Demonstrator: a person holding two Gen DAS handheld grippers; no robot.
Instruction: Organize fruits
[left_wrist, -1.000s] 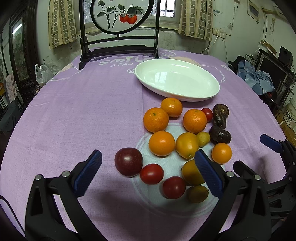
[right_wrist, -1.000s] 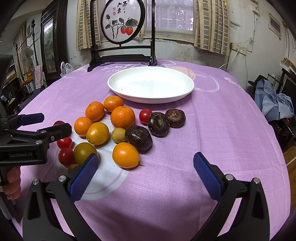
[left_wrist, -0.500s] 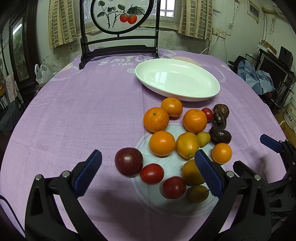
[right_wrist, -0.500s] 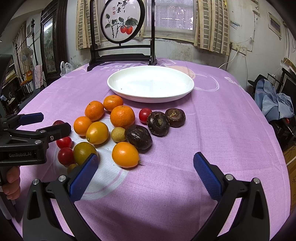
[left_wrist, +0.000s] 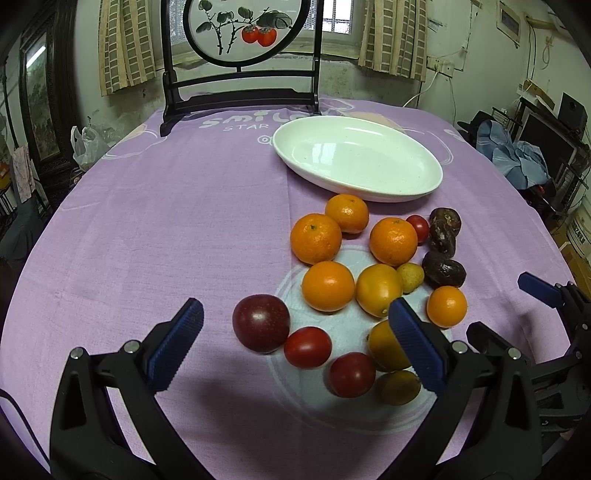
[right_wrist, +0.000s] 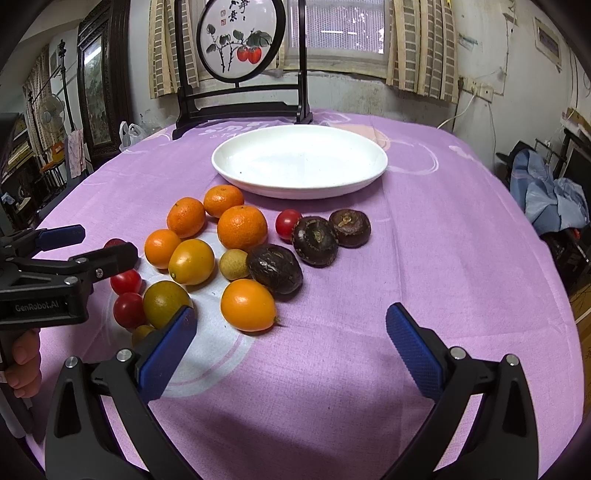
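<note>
Several fruits lie loose on the purple tablecloth: oranges (left_wrist: 316, 238) (right_wrist: 242, 227), cherry tomatoes (left_wrist: 307, 347) (right_wrist: 288, 223), a dark red plum (left_wrist: 260, 322), dark brown fruits (left_wrist: 443, 274) (right_wrist: 314, 240) and small yellow-green ones (right_wrist: 234, 264). An empty white oval plate (left_wrist: 424, 184) (right_wrist: 369, 173) stands behind them. My left gripper (left_wrist: 295, 343) is open, low over the plum and tomatoes. My right gripper (right_wrist: 288, 350) is open and empty, just in front of an orange kumquat (right_wrist: 248, 304).
A dark wooden stand with a round painted screen (left_wrist: 240, 99) (right_wrist: 240, 107) stands at the table's far edge. The left gripper shows at the left of the right wrist view (right_wrist: 59, 254). Furniture and blue cloth (right_wrist: 550, 195) lie beyond the table's right.
</note>
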